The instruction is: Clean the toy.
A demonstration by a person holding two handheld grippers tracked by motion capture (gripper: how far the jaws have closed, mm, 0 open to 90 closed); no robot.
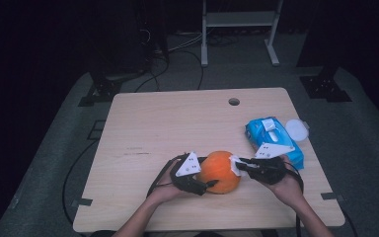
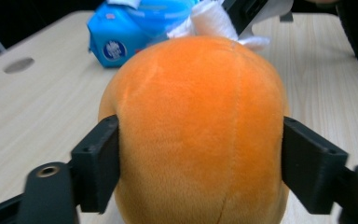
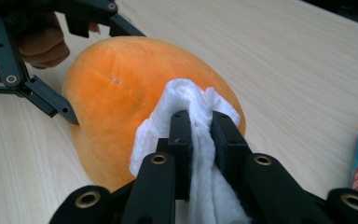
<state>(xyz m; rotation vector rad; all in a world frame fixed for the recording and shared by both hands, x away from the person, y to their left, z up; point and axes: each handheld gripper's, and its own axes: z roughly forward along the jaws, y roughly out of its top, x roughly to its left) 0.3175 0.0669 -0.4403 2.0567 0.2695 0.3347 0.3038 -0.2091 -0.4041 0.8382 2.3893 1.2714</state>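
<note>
One orange plush ball [image 1: 219,172] sits low at center of the table [image 1: 168,123]. The left gripper [image 1: 205,186] clamps its sides; the right gripper [image 1: 238,165] pinches one white wipe [image 3: 186,126] against it. One blue wipe pack [image 1: 271,138] and one white lid [image 1: 296,130] lie right.

Both forearms come in from the near edge of the table and angle toward each other, the left hand [image 1: 170,185] and the right hand [image 1: 286,185] each wrapped around a gripper body. The left gripper [image 1: 208,183] points right, its jaws spread wide and pressed against the two flanks of the orange plush ball [image 1: 219,171] — a firm clasp. The right gripper [image 1: 237,165] points left toward it, jaws nearly together and pinched on a white wipe [image 3: 191,135] that lies against the ball's surface.
</note>
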